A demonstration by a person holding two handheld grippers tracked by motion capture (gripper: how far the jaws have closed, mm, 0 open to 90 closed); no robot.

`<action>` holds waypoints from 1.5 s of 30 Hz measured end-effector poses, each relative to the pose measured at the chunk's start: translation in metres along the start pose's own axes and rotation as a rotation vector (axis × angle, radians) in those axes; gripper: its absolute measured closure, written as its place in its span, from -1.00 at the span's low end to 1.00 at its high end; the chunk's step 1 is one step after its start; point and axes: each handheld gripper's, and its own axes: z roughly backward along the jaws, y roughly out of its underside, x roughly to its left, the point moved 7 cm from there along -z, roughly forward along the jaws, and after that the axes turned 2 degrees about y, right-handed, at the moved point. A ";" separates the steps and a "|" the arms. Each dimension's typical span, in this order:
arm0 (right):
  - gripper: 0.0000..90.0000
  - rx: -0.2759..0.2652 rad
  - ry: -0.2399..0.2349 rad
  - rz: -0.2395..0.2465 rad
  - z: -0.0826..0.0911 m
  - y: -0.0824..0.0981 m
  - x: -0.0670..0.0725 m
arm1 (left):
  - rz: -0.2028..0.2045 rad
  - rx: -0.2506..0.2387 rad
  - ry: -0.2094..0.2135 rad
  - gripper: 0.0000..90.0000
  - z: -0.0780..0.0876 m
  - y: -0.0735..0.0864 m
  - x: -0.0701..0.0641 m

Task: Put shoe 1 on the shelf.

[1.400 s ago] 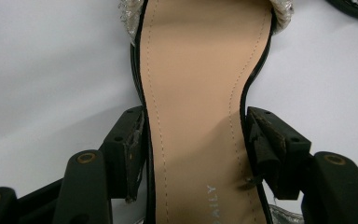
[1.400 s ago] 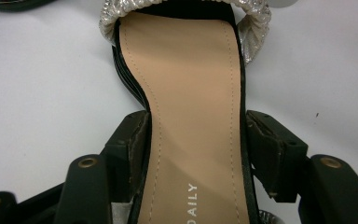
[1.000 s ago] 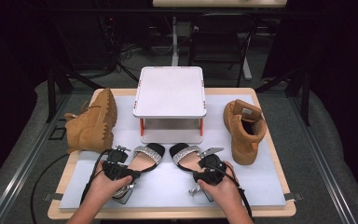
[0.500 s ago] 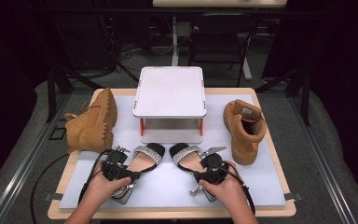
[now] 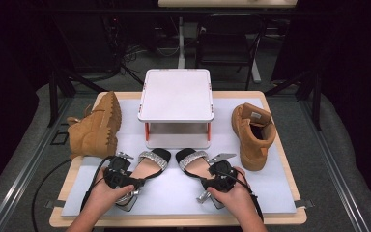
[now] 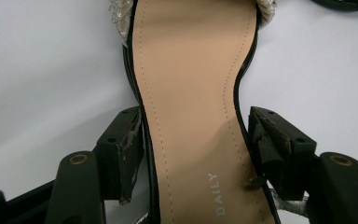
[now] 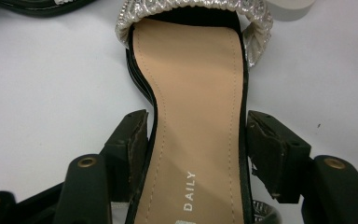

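Nothing has moved since before. Both the left gripper (image 6: 193,154) and the right gripper (image 7: 196,149) straddle the sandals (image 5: 150,164), jaws open. Light, stiff soles; grip the narrow waist.

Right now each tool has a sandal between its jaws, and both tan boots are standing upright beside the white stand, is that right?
Not quite. In the high view, the left boot lies tipped on its side, sole facing the white stand; the right boot does stand upright. The rest holds: the left tool has the left sandal between its jaws, the right tool has the right sandal.
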 end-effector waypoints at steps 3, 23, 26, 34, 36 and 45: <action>-0.16 0.019 -0.011 -0.014 -0.003 0.002 0.000 | 0.007 -0.003 -0.004 -0.17 0.000 0.000 0.000; -0.14 -0.017 -0.029 -0.083 -0.003 0.006 -0.002 | 0.025 -0.051 0.002 -0.15 -0.001 0.003 0.000; -0.14 -0.015 -0.022 -0.084 -0.003 0.006 -0.002 | 0.029 -0.048 -0.001 -0.15 -0.001 0.003 0.000; -0.14 0.034 0.008 -0.056 -0.001 0.005 0.001 | 0.040 -0.047 0.002 -0.15 -0.002 0.003 0.000; -0.15 0.053 0.019 -0.046 -0.002 0.004 0.002 | 0.042 -0.047 0.003 -0.15 -0.002 0.003 0.000; -0.15 0.171 -0.004 -0.029 -0.004 0.000 0.001 | -0.019 0.066 -0.057 -0.15 -0.002 -0.002 -0.004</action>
